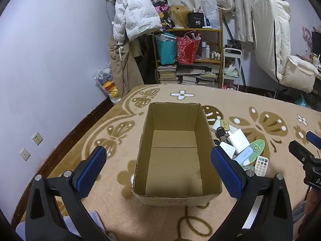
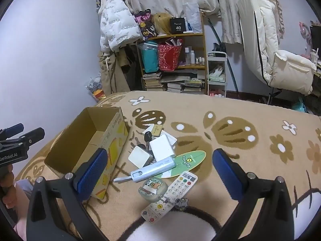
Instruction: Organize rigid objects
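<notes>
Underneath everything we see a plush tan blanket (image 2: 230,108) with brown butterfly and white flower patterns, spread over a bed; beyond it stand a pale lilac wall, a wooden shelf (image 2: 202,38) crammed with books and bags, and cream curtains.

Next in size is our open cardboard box (image 1: 176,154), rectangular, plain corrugated brown inside, its long axis running straight away from the left gripper (image 1: 158,167), which hangs just above its near rim with the blue ribbed pads spread wide and holding nothing. From the right gripper (image 2: 160,172) the box sits ahead to the left, yellow print on its side.

Between the right gripper's parted, empty pads lies the clutter, beside the box: a flat green surfboard-shaped card (image 2: 186,162), a silver-blue wand-like device (image 2: 152,169) lying across it with its long axis slanting from near-left to far-right, a slim white remote (image 2: 174,192) pointing along the same slant, two glossy white square chargers (image 2: 162,147), a small rounded cartoon case (image 2: 153,188), and a black key (image 2: 148,135) farthest off.
</notes>
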`<state>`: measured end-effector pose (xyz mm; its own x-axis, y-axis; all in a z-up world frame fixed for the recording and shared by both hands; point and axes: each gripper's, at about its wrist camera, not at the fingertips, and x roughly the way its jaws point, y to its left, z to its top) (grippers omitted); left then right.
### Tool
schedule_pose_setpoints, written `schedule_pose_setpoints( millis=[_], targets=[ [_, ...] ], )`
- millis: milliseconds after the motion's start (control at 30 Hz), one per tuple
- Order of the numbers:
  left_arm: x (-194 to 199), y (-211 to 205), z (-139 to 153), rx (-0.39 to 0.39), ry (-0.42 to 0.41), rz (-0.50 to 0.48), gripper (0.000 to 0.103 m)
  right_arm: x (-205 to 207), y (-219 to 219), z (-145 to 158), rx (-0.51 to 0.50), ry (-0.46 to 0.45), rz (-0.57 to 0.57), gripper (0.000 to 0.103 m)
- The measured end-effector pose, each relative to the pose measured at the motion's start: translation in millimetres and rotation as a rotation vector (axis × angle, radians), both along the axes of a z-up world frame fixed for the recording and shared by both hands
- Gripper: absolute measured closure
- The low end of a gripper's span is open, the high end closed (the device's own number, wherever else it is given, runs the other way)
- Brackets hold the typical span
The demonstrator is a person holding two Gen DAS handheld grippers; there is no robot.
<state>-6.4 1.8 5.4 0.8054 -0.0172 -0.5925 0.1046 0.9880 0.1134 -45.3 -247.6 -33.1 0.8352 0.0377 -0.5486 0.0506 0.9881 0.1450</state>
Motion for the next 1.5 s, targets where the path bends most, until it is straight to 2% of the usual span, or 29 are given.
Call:
schedule_pose_setpoints(
  millis=[1500],
  targets=[
    [-1.4,0.1,-6.7,0.01,0.01,0.002,0.0,-1.3,-5.1,-2.3,-0.008,0.015,-0.013,0.0]
  ],
)
